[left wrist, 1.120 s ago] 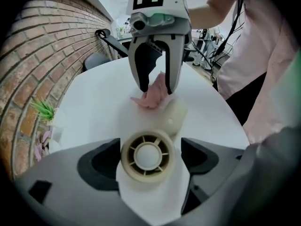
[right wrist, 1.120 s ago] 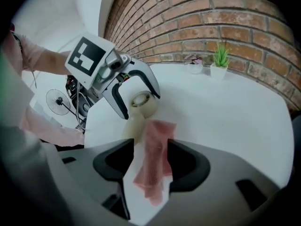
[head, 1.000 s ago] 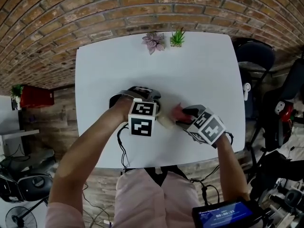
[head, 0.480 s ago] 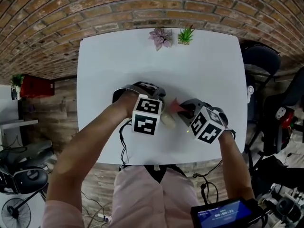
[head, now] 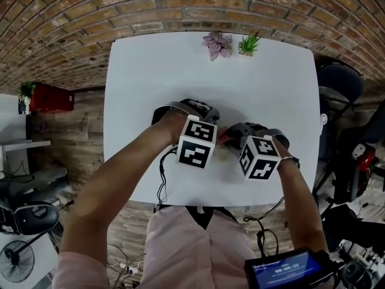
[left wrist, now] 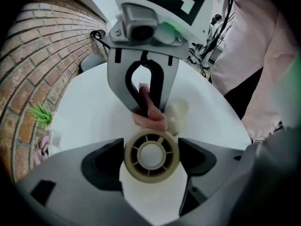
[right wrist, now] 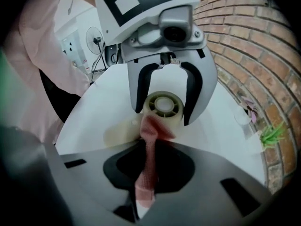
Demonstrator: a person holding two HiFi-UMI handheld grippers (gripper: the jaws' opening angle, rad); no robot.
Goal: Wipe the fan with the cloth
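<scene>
White table (head: 150,71), one fan (left wrist: 151,156) gripped in left fingers (left wrist: 70,185), one cloth (right wrist: 146,168) pinched by right fingers (right wrist: 80,182)

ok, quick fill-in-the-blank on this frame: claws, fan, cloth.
The left claw grips the round beige plastic fan over a ____ table.
The right claw is shut on the pink mesh cloth, whose free end touches the ____.
____ small potted plants stand at the table's far edge.
Missing words: white; fan; Two.
</scene>
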